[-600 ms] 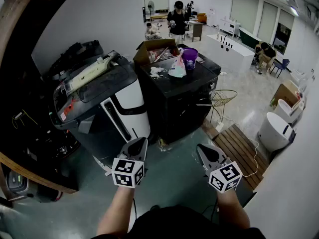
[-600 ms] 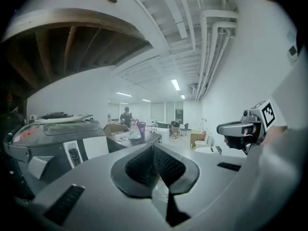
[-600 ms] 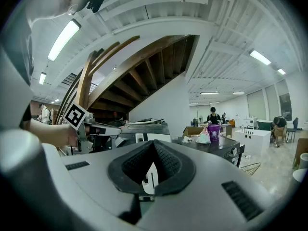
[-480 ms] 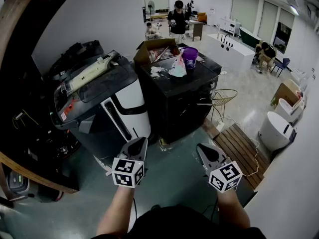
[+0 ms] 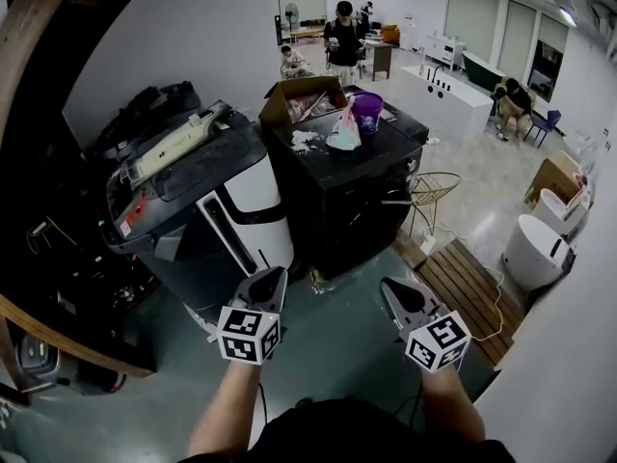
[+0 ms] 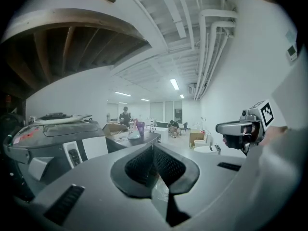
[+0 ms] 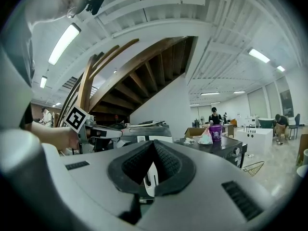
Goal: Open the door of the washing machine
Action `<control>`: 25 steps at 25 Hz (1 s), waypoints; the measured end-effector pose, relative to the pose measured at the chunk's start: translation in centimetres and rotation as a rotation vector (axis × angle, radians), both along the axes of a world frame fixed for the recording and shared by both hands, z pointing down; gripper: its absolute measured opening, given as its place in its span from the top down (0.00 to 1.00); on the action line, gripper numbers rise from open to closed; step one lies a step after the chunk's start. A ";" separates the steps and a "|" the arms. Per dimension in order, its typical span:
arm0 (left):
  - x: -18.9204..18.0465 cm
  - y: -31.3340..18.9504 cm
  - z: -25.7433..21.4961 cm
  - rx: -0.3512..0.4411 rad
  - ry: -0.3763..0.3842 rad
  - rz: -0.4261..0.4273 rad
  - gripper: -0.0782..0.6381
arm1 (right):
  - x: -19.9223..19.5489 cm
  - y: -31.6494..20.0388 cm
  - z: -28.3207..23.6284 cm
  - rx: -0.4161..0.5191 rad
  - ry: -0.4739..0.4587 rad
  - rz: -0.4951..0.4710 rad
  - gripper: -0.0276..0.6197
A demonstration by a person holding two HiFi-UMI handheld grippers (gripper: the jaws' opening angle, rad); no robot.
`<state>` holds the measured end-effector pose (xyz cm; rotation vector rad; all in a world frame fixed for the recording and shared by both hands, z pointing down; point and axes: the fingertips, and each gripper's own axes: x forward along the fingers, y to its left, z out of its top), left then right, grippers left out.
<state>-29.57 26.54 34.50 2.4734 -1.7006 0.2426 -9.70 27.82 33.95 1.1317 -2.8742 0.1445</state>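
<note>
Two machines stand ahead of me in the head view. The grey and white washing machine (image 5: 227,210) is at the left, with its lid down. A black washing machine (image 5: 352,196) stands just right of it, its front door closed. My left gripper (image 5: 274,272) is shut and empty, held in the air a short way in front of the grey and white machine's lower front. My right gripper (image 5: 387,284) is also shut and empty, level with it, in front of the black machine. Both machines show again beyond the shut left gripper (image 6: 153,146) and right gripper (image 7: 154,142).
On the black machine sit a cardboard box (image 5: 299,99), a purple cup (image 5: 366,112) and a plastic bag (image 5: 342,131). A wire basket (image 5: 430,191) and a wooden pallet (image 5: 468,292) lie to the right, with white tubs (image 5: 535,251) beyond. People (image 5: 344,37) are at the back.
</note>
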 end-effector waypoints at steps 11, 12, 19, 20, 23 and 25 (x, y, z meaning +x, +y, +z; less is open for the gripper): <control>0.2 0.3 0.3 -0.008 0.030 0.023 0.85 | -0.5 0.2 0.1 -0.026 -0.008 -0.015 0.89; 0.1 0.3 0.3 -0.008 0.032 0.023 0.85 | -0.6 0.2 0.1 -0.030 -0.011 -0.019 0.87; 0.5 0.3 0.4 -0.023 0.035 0.027 0.67 | -0.7 0.3 0.0 -0.044 -0.010 -0.046 0.75; 0.6 0.3 0.4 -0.025 0.036 0.031 0.66 | -0.8 0.4 0.1 -0.046 -0.009 -0.050 0.73; 1.0 0.3 0.6 -0.034 0.041 0.049 0.58 | -0.9 0.5 0.3 -0.061 -0.015 -0.065 0.67; 1.3 0.3 0.6 -0.037 0.044 0.060 0.52 | -1.0 0.5 0.4 -0.068 -0.024 -0.084 0.61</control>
